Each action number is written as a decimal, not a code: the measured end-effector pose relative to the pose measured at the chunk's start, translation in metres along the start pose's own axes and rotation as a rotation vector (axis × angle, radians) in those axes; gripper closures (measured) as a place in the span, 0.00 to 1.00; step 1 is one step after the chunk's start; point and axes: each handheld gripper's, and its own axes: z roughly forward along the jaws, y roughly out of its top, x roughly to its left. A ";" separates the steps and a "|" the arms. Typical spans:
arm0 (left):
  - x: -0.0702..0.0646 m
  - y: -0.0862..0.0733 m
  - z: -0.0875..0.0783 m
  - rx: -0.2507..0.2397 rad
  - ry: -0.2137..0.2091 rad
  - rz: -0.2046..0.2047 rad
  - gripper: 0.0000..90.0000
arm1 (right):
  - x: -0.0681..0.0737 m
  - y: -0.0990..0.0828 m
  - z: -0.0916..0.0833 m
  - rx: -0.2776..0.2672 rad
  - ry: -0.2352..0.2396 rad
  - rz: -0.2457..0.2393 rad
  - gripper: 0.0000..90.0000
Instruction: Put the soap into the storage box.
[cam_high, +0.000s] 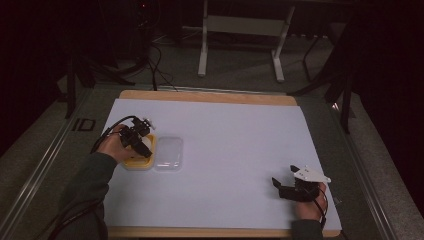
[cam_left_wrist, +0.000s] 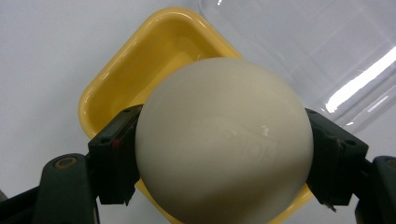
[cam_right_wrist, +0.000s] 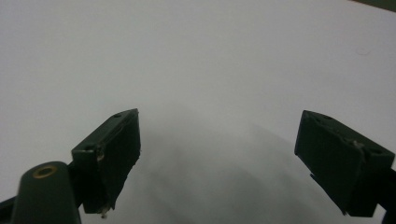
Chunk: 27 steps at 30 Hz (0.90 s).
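A cream ball (cam_left_wrist: 223, 140) sits clamped between the left gripper's (cam_left_wrist: 223, 154) black jaws, above a yellow tray (cam_left_wrist: 140, 60). Faint raised lettering on the ball is unreadable. In the high view the left gripper (cam_high: 145, 150) hangs over the tray (cam_high: 131, 162), with a clear lid (cam_high: 169, 152) just beside it on the white sheet (cam_high: 225, 145). At far right, the right gripper (cam_high: 282, 182) rests on the sheet, its jaws wide with nothing between them (cam_right_wrist: 219, 158).

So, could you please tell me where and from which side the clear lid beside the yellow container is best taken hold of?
Take the clear lid by its right long edge, the side away from the yellow container, coming in low from the right. It lies flat on the white table, so only a raised rim offers a bite. The right tool is open and free; the left tool holds the white ball.
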 end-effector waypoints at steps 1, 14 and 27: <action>0.000 0.000 0.001 0.001 0.001 0.003 0.26 | 0.000 0.000 0.000 -0.002 0.000 -0.001 0.16; 0.010 -0.004 0.011 0.022 -0.014 -0.015 0.26 | 0.000 0.000 0.000 0.000 0.000 0.000 0.16; 0.011 -0.012 0.026 0.027 -0.048 0.017 0.26 | 0.000 0.000 0.000 -0.001 0.000 -0.001 0.16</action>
